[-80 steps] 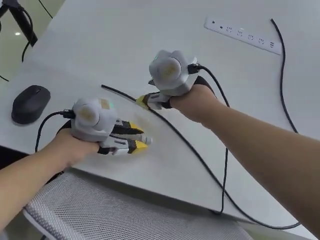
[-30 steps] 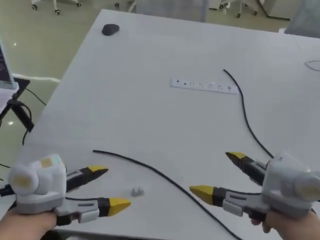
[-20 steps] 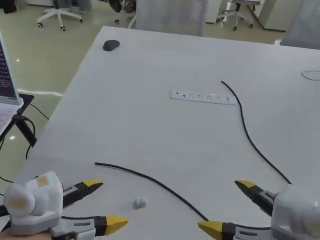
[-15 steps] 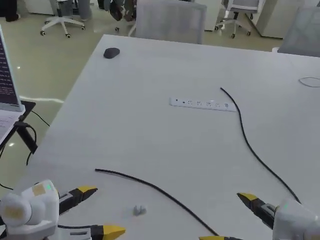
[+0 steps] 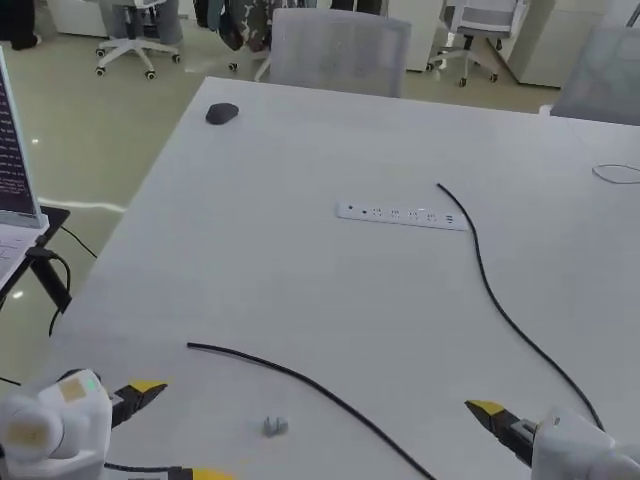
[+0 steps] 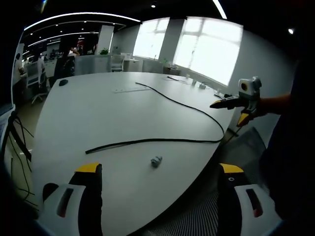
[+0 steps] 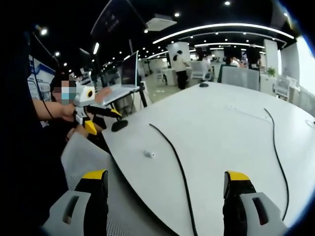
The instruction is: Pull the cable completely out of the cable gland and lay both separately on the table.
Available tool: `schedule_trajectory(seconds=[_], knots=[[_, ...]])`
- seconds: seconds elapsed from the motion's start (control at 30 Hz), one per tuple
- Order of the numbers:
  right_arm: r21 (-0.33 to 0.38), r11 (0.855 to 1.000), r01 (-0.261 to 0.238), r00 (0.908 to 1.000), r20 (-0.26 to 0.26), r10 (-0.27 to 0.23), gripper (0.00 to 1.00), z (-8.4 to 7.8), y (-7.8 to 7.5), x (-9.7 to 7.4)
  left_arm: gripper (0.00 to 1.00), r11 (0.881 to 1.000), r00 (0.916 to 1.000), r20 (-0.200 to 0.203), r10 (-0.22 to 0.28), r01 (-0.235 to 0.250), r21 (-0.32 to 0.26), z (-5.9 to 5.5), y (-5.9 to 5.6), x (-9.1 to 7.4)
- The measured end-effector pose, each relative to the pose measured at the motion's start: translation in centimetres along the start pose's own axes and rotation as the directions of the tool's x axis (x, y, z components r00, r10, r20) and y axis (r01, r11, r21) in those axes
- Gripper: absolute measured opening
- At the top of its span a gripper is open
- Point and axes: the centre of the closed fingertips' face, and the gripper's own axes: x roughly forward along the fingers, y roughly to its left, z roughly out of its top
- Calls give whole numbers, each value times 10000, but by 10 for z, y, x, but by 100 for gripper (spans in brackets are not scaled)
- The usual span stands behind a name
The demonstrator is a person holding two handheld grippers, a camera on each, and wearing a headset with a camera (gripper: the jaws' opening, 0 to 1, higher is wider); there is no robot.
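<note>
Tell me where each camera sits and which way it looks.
Head view: on the person's head, looking forward and down at the table, cable and cable gland; yellow jaw tips at the bottom.
Left gripper view: on the left gripper, looking between its open jaws across the table; right gripper and a forearm at right.
Right gripper view: on the right gripper, jaws open; left gripper at left.
Shared: both gripper views show cable and cable gland lying apart.
</note>
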Motion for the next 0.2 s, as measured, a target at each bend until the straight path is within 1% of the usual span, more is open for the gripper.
schedule_trajectory(seconds=[0.17, 0.2], knots=[[94, 9999, -84, 9994, -349, 87, 99, -9, -1, -1, 99, 9998, 9997, -155, 177, -177, 2, -2, 4, 1], [82, 9999, -86, 9991, -415, 89, 99, -10, -1, -2, 99, 9998, 9997, -163, 191, -191, 11, -2, 3, 1]])
